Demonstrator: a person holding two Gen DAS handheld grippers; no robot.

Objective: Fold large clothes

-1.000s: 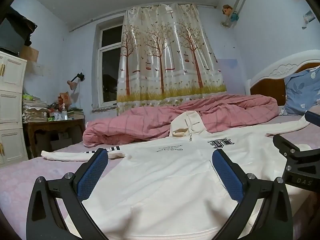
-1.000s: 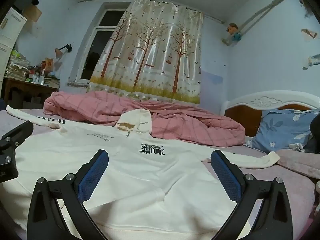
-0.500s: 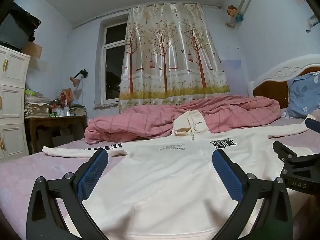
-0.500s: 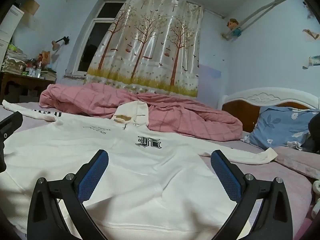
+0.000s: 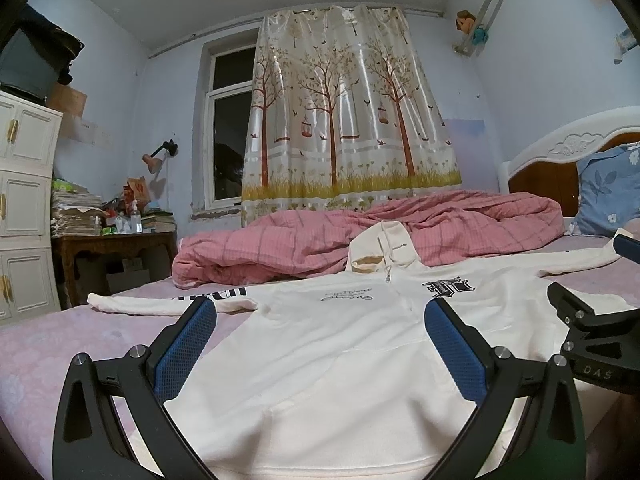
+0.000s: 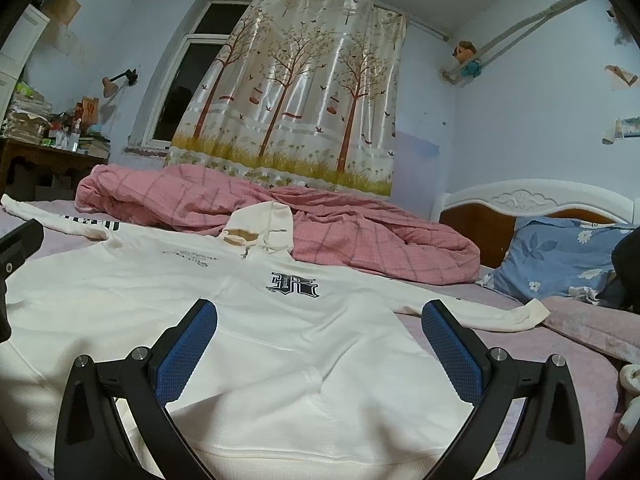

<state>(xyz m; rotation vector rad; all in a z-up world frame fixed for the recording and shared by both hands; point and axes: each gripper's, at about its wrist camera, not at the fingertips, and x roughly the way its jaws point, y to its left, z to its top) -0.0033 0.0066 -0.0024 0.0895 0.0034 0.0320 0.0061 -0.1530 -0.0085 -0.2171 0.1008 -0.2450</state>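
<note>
Left wrist view: the left gripper [image 5: 320, 332], jaws spread wide and empty, hangs low over the hem end of a cream hoodie [image 5: 340, 344] laid face-up and flat on a pink-sheeted bed [image 5: 48, 344]. The right gripper [image 6: 320, 332], equally wide and holding nothing, hovers beside it over the same hem. No fold has been made — both sleeves lie stretched out to either side of the hoodie's body, so the job appears to be at its opening step. The next move, by this reading, calls for each gripper to drop to the cloth and pinch a single edge cleanly, at the hem corners or a sleeve, without bunching the layers beneath.

Just beyond the hoodie's hood, a rumpled pink checked quilt [image 5: 360, 240] runs across the bed. To the hoodie's right stand a blue floral pillow [image 6: 560, 256] and a white carved headboard [image 6: 528, 200]. Behind the quilt hangs a tree-printed curtain [image 5: 344, 120] beside a dark window [image 5: 228, 148]; left of the hoodie are a cluttered wooden table [image 5: 112, 244] and white cabinets [image 5: 24, 208].
</note>
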